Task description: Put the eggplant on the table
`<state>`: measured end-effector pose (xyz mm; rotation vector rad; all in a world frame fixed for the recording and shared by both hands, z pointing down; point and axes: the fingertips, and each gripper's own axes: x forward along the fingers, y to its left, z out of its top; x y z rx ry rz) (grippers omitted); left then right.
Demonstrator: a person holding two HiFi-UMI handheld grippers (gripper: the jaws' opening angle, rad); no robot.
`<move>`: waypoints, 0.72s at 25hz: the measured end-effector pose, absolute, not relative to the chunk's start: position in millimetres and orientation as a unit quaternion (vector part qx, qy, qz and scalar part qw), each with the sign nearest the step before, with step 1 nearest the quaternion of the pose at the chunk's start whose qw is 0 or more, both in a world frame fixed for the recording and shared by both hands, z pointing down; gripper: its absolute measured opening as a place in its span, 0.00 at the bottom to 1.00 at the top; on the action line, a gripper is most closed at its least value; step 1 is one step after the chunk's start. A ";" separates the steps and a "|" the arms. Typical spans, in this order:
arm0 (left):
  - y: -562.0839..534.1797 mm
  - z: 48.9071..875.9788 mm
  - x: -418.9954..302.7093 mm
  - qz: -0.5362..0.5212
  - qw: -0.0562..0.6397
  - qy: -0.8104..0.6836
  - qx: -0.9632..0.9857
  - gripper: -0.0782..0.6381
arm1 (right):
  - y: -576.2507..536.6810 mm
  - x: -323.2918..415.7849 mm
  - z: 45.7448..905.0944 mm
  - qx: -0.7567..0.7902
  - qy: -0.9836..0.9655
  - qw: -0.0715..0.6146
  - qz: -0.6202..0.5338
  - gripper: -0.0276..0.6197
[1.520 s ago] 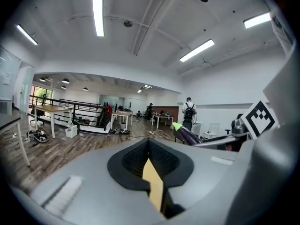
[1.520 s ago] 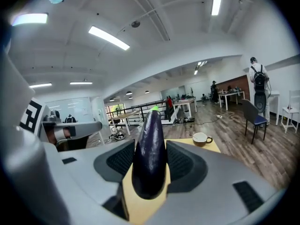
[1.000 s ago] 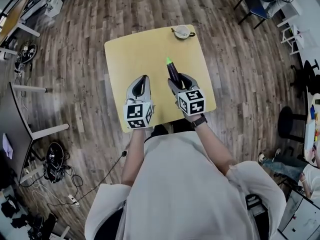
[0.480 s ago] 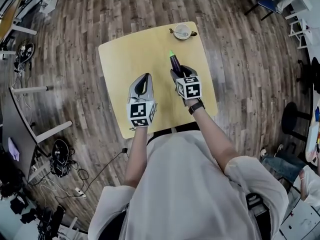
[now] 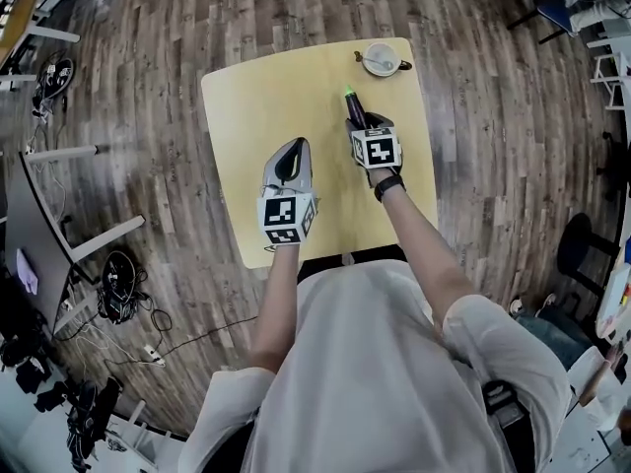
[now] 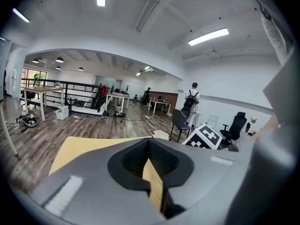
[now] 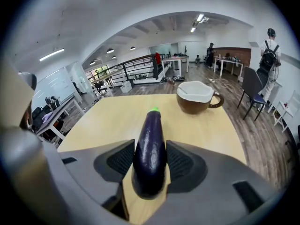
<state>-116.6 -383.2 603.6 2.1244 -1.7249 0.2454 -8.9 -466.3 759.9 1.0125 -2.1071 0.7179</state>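
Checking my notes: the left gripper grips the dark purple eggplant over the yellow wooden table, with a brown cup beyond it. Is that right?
Not quite. The right gripper, not the left, grips the dark purple eggplant over the yellow wooden table, with the brown cup beyond it. The right gripper view shows it between the jaws.

Square table, one item on it.
Table point(image 5: 246, 97): pale yellow-wood top with rounded corners, standing on a dark plank floor point(image 5: 148, 67). Head view: a single cup point(image 5: 380, 59) sits directly on the top, out in the 1 o'clock corner, close to the far edge. Cup is brown outside and white inside, upright, with its handle pointing toward 3 o'clock. From 7 round to 11 o'clock the surface shows plain wood.
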 end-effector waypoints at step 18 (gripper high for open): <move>-376.3 602.9 -127.8 0.090 0.204 -0.626 0.748 0.12 | -462.6 -13.2 776.9 0.379 -0.802 0.356 0.293 0.42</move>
